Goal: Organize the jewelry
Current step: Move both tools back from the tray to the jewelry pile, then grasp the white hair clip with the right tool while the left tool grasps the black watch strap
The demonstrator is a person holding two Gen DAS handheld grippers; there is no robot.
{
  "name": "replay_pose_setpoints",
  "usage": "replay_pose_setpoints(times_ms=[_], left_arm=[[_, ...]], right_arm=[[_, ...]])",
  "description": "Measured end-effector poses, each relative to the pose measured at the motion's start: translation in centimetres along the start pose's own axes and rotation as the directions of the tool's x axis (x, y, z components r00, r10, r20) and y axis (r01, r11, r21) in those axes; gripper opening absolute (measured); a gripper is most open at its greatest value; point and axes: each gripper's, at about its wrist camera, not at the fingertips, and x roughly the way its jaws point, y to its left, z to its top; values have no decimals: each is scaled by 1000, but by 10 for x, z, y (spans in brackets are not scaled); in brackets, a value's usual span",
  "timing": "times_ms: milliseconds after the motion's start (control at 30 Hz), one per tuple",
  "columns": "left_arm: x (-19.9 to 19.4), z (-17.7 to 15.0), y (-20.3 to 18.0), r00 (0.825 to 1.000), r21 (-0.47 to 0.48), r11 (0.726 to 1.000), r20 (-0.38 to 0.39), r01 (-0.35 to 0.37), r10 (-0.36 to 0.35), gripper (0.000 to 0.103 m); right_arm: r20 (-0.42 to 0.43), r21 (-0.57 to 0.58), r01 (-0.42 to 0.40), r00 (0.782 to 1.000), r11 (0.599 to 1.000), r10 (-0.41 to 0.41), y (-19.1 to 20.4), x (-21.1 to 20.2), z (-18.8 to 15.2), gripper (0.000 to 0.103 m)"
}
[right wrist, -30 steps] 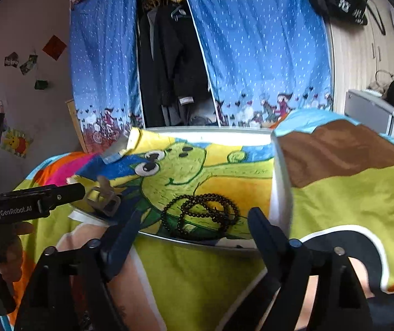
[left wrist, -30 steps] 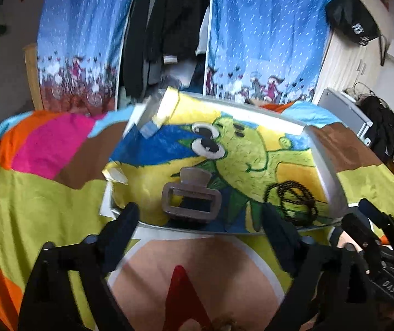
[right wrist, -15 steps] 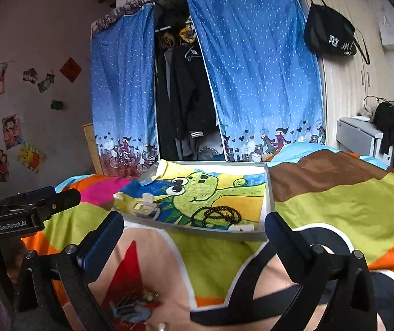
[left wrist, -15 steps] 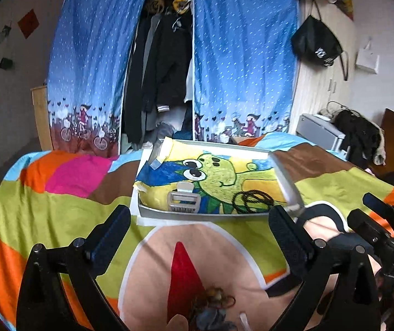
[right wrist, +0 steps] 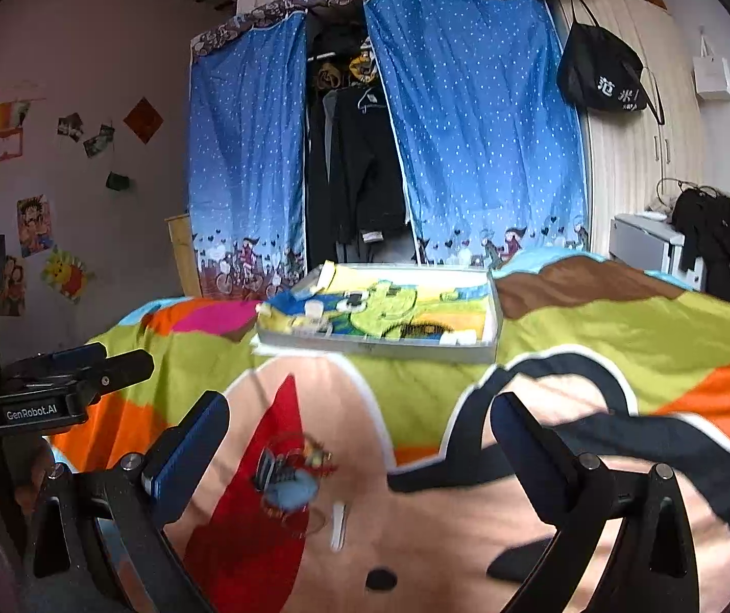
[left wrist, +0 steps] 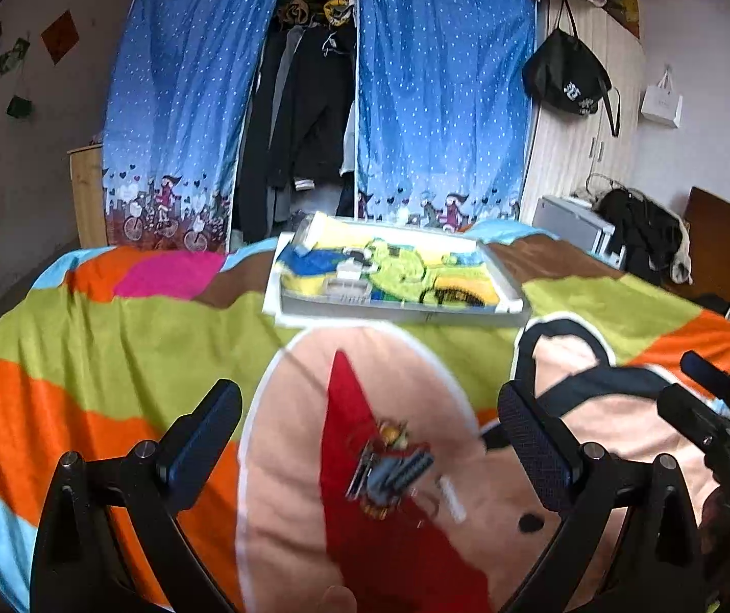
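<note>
A small blurred heap of jewelry pieces, blue-grey with red and gold bits (left wrist: 388,465), is lying on the red wedge of the bright cartoon-print bedspread (left wrist: 110,337), near the cameras; in the right wrist view the same heap (right wrist: 288,480) is sitting just left of centre, with a short white stick-like piece (right wrist: 337,526) lying just beside it. The blur is hiding what the pieces are. The left gripper (left wrist: 370,424) is hovering over the heap with its two black fingers spread wide apart and nothing between them. The right gripper (right wrist: 360,434) is likewise standing released, its fingers wide on either side of the heap and holding nothing. Farther back on the bed, well apart from the heap, a shallow white rectangular tray lined with a green cartoon-frog picture (left wrist: 510,301) is resting flat; inside it a pale grey rectangular hair clip (left wrist: 347,288) is lying toward the left and a coil of black beads (left wrist: 454,296) toward the right. Behind the bed, blue polka-dot curtains (right wrist: 482,143) are hanging open around dark clothes.
</note>
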Motion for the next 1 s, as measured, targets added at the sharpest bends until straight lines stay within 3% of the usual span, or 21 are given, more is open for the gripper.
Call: replay_pose_setpoints(times_ms=[167, 400, 533, 800, 1000], left_arm=[[-11, -38, 12, 1000, -9, 1000, -22, -12, 12, 98], [-8, -78, 22, 997, -21, 999, -72, -32, 30, 98], [0, -99, 26, 989, -20, 999, -140, -39, 36, 98], [24, -118, 22, 961, 52, 996, -263, -71, 83, 98], [34, -123, 27, 953, 43, 997, -295, -66, 76, 98]], right_arm=[[-16, -15, 35, 999, 999, -36, 10, -6, -35, 103], [-125, 10, 35, 992, 999, -33, 17, 5, -77, 103], [-188, 13, 36, 982, 999, -33, 21, 15, -94, 103], [-306, 12, 102, 947, 995, -94, 18, 37, -127, 103], [-349, 44, 130, 931, 991, -106, 10, 45, -140, 103]])
